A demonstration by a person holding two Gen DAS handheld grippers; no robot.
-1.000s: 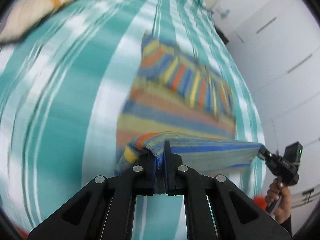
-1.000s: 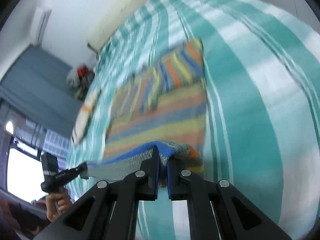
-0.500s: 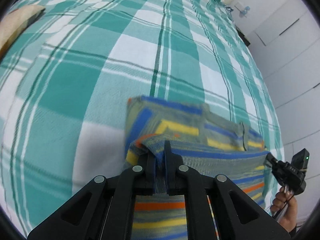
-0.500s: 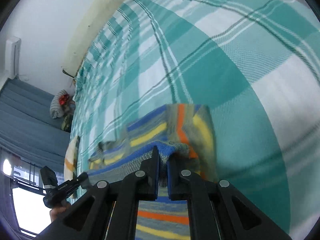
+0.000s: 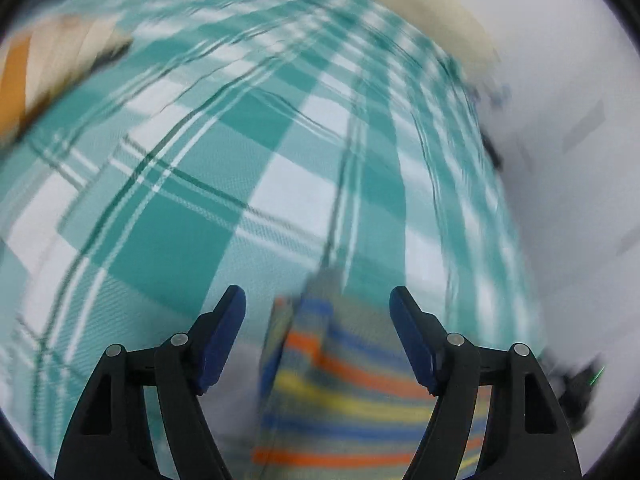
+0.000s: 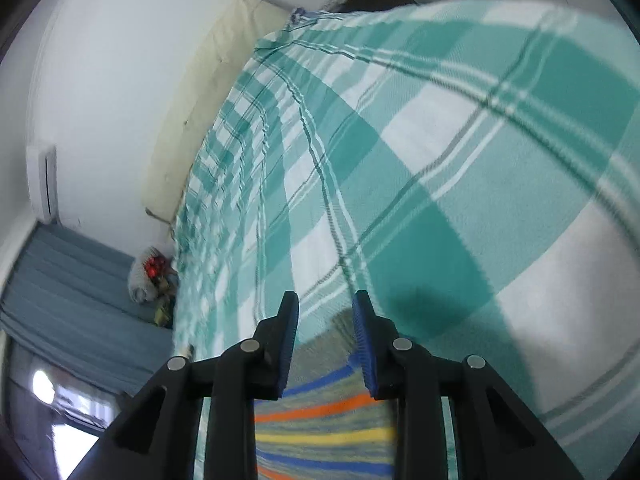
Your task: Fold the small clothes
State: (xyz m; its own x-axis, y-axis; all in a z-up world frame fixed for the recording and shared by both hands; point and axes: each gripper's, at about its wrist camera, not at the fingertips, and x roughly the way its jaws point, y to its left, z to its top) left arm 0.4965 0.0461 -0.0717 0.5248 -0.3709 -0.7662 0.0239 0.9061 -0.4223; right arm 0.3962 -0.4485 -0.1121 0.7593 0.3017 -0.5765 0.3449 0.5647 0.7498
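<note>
Tools point(image 5: 318, 306) point(image 6: 325, 312) opening over one garment point(image 5: 352, 392).

A teal-and-white checked bedspread point(image 6: 460, 184) covered the bed. Along its far edge ran a cream headboard cushion point(image 6: 200, 92) against the white wall point(image 6: 108, 48). Near the bed's left edge lay a cream cloth with an orange band point(image 5: 36, 80), blurred. Beyond the far left corner hung a blue curtain point(image 6: 68, 292), with a small heap of red and pale things point(image 6: 150, 274) beside it, and a white wall unit point(image 6: 42, 182) above.

The striped garment point(image 5: 344, 404) of orange, yellow, blue and grey bands lies folded on the checked bedspread point(image 5: 192, 216).
</note>
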